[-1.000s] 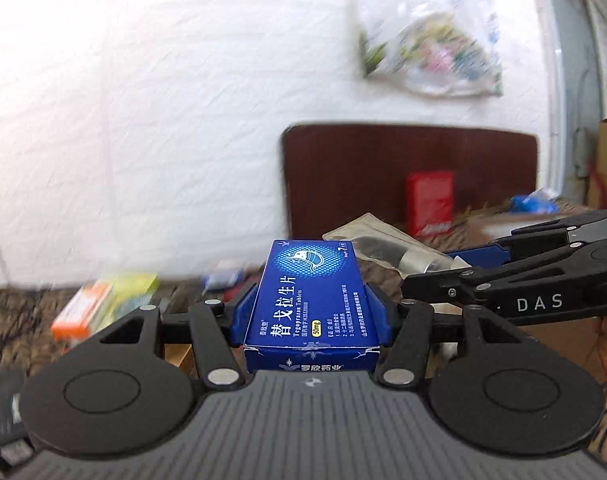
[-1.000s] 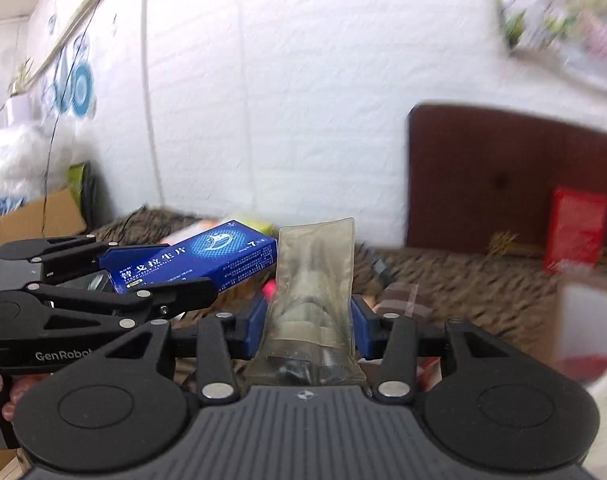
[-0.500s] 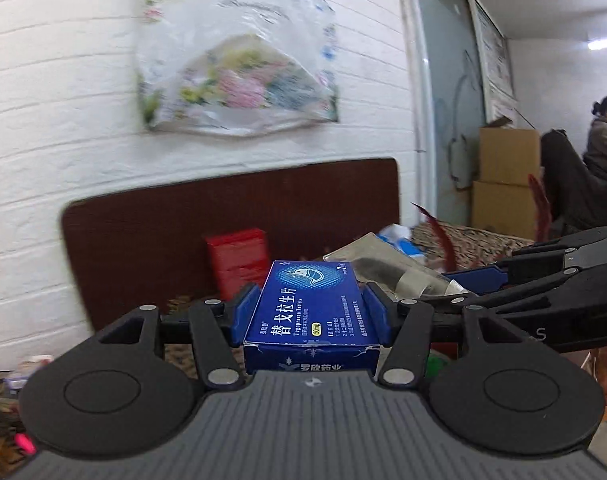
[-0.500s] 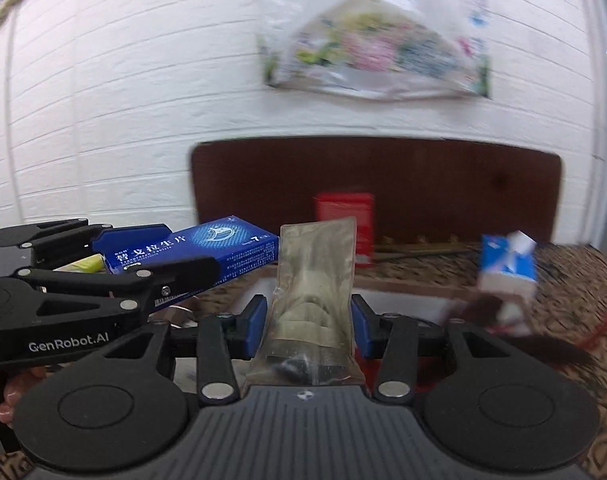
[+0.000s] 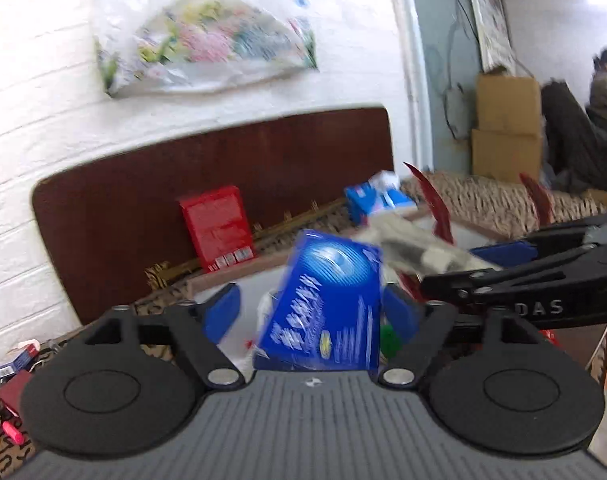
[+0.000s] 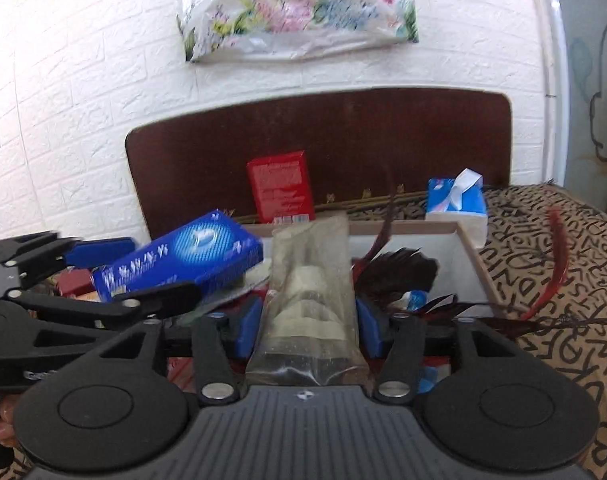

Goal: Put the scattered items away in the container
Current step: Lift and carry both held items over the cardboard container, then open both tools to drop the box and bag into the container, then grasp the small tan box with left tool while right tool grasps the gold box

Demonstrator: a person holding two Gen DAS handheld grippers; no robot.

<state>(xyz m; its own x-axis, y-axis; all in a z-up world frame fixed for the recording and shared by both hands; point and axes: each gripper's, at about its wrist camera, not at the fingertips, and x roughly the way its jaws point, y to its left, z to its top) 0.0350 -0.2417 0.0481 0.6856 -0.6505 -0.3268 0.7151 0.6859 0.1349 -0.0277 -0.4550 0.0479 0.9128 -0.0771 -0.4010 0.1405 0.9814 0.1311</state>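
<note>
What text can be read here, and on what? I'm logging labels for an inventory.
"DAS": on the right claw arm, seen from the left wrist.
Blue box: print blurred, unreadable.
Red box: print too small.
Left claw arm: lettering cut off, unreadable.
Clear packet: no text visible.

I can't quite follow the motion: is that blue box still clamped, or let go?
Let go. The left gripper's jaws are opening, a clear gap shows on one side, and the blue box sits tilted and blurred, tipping over the white tray.
</note>
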